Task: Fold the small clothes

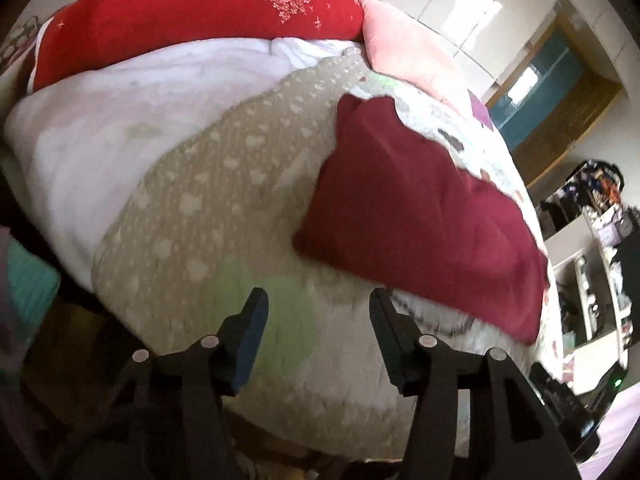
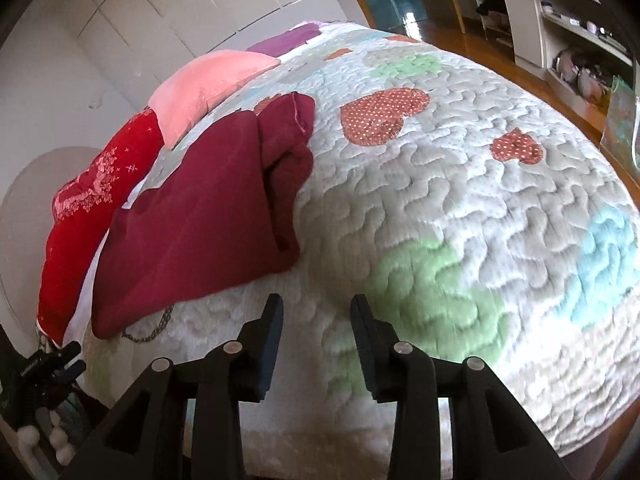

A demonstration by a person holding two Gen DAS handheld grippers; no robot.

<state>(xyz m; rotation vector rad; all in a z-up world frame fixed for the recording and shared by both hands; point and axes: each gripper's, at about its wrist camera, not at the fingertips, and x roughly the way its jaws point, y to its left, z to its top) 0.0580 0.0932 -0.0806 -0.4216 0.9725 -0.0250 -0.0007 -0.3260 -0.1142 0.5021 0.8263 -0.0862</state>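
A dark red garment lies folded into a thick block on the quilted bedspread. In the right wrist view the garment lies left of centre, with folded layers showing at its right edge. My left gripper is open and empty, above the quilt, short of the garment's near edge. My right gripper is open and empty, above the quilt, just right of the garment's near corner. The other gripper shows at the lower left of the right wrist view.
A red embroidered pillow and a pink pillow lie at the head of the bed, with a white blanket beside them. Shelves with clutter and a wooden floor stand beyond the bed. White wardrobe doors are behind.
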